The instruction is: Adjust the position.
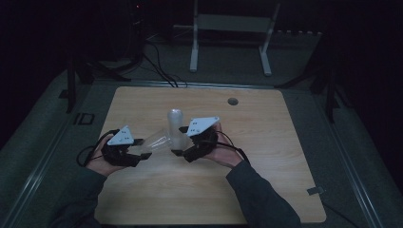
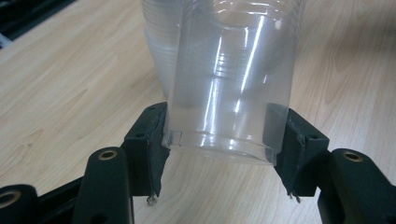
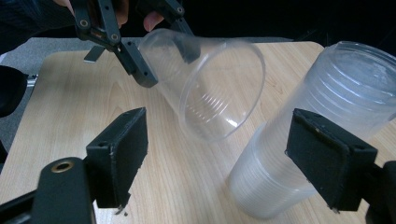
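My left gripper (image 1: 141,148) is shut on the base of a single clear plastic cup (image 1: 159,140), which lies tilted with its mouth toward the right hand. In the left gripper view both pads (image 2: 156,140) press the cup (image 2: 229,84) near its bottom rim. A stack of clear cups (image 1: 176,128) stands upside down on the table just behind it. My right gripper (image 1: 179,141) is at the stack's foot, open. In the right gripper view its jaws (image 3: 217,154) stand wide apart, the right one in front of the stack (image 3: 327,93), and the held cup (image 3: 205,84) hangs beyond them.
The wooden table (image 1: 266,156) has a round cable hole (image 1: 232,101) at the back right and a small clip (image 1: 316,190) on its right edge. Beyond the table, a white frame (image 1: 233,28) and cables (image 1: 159,66) sit on the dark floor.
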Demonstrator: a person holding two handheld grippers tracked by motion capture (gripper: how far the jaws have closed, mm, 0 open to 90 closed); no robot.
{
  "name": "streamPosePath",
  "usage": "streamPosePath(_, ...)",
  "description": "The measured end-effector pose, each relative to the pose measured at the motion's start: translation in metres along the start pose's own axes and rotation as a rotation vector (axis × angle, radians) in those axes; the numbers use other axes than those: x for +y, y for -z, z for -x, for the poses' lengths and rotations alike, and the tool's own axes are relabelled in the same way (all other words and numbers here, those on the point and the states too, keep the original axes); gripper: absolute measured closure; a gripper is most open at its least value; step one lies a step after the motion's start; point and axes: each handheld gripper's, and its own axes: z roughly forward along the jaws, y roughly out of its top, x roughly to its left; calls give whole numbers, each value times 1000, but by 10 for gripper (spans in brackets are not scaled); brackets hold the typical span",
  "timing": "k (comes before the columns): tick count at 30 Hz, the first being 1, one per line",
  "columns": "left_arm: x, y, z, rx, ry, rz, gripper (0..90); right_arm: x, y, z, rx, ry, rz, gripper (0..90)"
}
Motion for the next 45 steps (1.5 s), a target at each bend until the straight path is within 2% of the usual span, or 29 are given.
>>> streamPosePath(10,1,1,3,34,23,59,420,-4,-3,-1,12,-26,-2,203)
streamPosePath(24,7,3,10,55,54,172,421,-4,-4,-2,9,-58,16,217)
streamPosePath(37,6,1,13,47,89,252,421,-3,-4,1,21,-114,67,216)
streamPosePath(45,6,-2,16,35,93,286,421,-2,-5,1,16,-118,70,216)
